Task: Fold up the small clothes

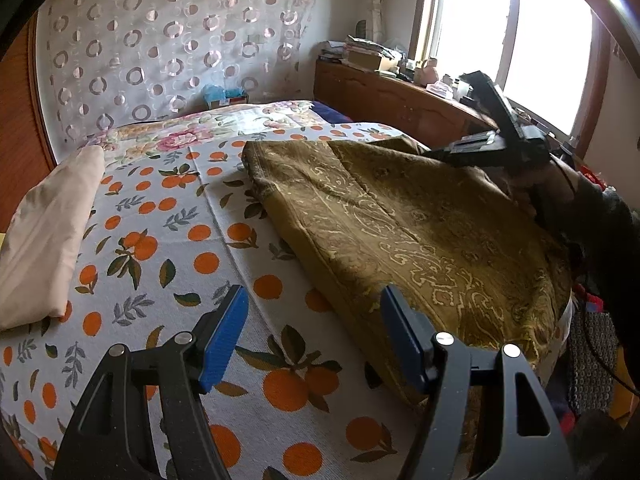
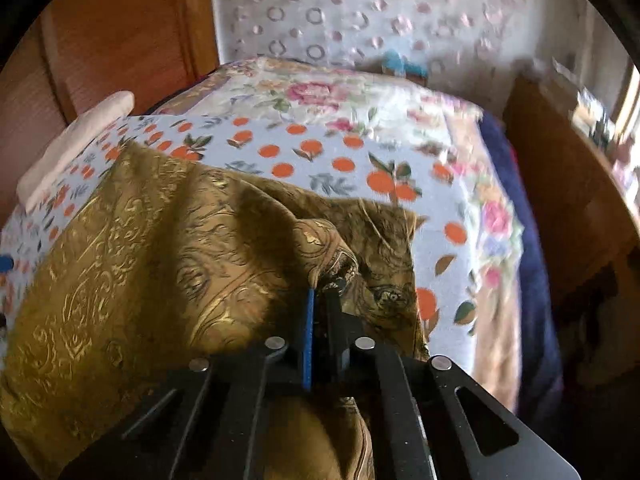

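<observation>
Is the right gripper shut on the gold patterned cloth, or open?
Shut on it. In the right wrist view the right gripper has its jaws together, pinching a raised fold of the gold patterned cloth.

One olive-gold patterned cloth [image 1: 404, 236] is lying on one bedspread [image 1: 168, 248] printed with oranges. One folded beige cloth [image 1: 48, 240] is resting at the far side. Two grippers are showing: the left gripper [image 1: 314, 340] and the right gripper [image 2: 320, 292]. One window [image 1: 508, 32] is glowing behind one wooden cabinet [image 1: 384, 100].
</observation>
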The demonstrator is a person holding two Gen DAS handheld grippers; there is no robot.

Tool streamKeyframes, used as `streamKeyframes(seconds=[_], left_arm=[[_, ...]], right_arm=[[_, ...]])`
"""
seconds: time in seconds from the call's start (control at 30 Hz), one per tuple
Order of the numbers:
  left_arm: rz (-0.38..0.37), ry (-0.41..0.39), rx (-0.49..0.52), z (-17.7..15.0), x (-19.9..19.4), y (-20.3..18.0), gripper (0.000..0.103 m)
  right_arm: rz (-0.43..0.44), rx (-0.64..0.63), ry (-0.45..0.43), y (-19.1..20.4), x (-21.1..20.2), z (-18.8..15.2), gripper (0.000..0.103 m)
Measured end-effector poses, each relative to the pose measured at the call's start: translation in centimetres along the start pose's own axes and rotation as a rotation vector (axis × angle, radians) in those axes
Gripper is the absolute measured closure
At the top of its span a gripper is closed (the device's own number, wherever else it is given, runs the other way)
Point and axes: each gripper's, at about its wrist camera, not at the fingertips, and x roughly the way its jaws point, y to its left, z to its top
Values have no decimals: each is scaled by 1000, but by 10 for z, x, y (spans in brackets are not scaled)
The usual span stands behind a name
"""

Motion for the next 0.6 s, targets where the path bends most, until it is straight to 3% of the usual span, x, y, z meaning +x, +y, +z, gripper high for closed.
streamKeyframes(seconds=[0.1,0.17,0.3,0.33,0.37,0.4,0.43,0.6], left_arm=[[-2,-3,-2,0,0,0,34],[-3,-4,-3,0,1,-1,34],[-4,-1,4,2,3,-3,34],[1,-2,8,3,4,-4,34],[3,-2,9,5,4,-4,34],[3,-1,10,7,6,-3,34],[1,3,12,10,8,-2,34],[12,24,28,35,26,2,34]], right_arm=[[-74,-16,-119,6,-28,0,100],[-181,24,-192,1,-46,4,100],[-331,44,-169,-2,-41,9,97],[-349,47,-151,-3,-36,8,87],[-332,52,-131,-3,-30,10,79],[-293,74,-104,-8,-24,8,61],[-266,92,-95,-10,-21,8,51],[-154,136,-71,-29,-11,11,47]])
